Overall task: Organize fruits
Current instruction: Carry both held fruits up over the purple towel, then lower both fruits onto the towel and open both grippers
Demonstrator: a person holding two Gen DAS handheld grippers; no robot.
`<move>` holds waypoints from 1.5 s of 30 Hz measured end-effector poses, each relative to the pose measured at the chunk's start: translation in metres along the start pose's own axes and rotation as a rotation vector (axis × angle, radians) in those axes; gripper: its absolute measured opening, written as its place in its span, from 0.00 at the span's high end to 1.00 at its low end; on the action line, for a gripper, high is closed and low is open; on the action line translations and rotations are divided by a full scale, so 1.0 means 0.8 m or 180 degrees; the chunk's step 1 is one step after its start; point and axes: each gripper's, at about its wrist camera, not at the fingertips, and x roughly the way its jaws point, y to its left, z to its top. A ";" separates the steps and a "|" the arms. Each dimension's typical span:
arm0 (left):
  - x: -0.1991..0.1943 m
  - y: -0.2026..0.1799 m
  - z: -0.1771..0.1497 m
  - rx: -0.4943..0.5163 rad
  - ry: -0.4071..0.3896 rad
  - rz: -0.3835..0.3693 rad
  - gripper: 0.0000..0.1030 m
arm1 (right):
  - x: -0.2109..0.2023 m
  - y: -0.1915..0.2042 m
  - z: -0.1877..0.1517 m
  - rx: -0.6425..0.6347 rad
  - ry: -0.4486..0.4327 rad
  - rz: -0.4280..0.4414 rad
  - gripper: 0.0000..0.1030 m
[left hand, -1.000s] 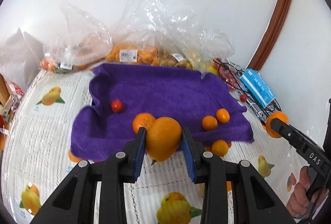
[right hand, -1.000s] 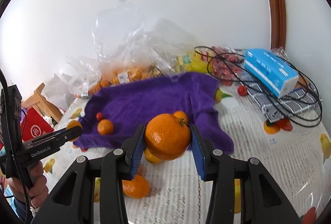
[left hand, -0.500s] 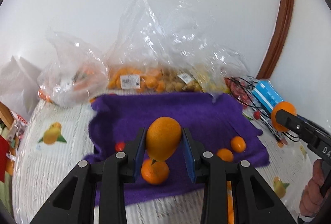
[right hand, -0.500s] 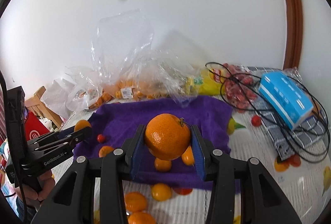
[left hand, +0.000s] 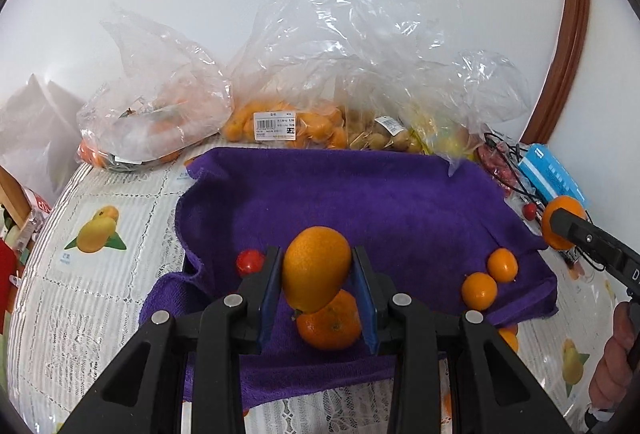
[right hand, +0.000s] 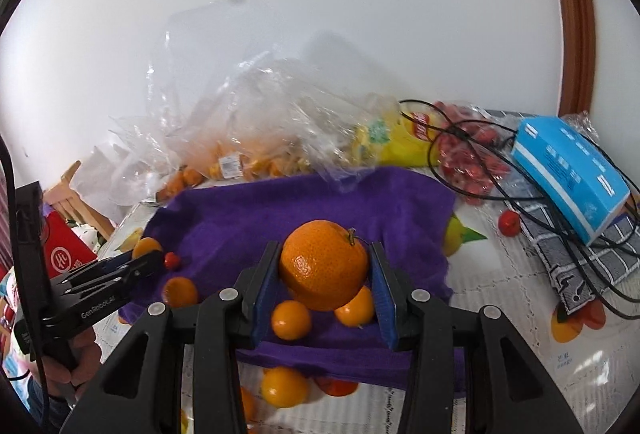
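Note:
My left gripper (left hand: 317, 274) is shut on an orange (left hand: 316, 268) and holds it above the near part of the purple towel (left hand: 360, 193). A darker mandarin (left hand: 330, 326) lies on the towel just beneath it, and a red cherry tomato (left hand: 249, 262) lies to its left. My right gripper (right hand: 324, 270) is shut on an orange with a stem (right hand: 324, 264) above the towel's (right hand: 280, 209) front edge. Two small oranges (right hand: 291, 320) lie on the towel under it. The left gripper also shows in the right wrist view (right hand: 148, 260).
Clear plastic bags of fruit (left hand: 280, 121) stand along the towel's far side by the wall. A blue box (right hand: 572, 169), black cables (right hand: 480, 153) and a checked cloth (right hand: 580, 258) lie to the right. More oranges (right hand: 284, 386) lie on the tablecloth in front of the towel.
Both grippers have moved forward over the purple towel with their oranges still held. The towel and bags look nearer in both views.

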 end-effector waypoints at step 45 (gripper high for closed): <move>0.023 0.001 -0.006 -0.0027 0.0179 0.0057 0.68 | 0.026 0.011 -0.015 -0.0200 0.0288 -0.0121 0.58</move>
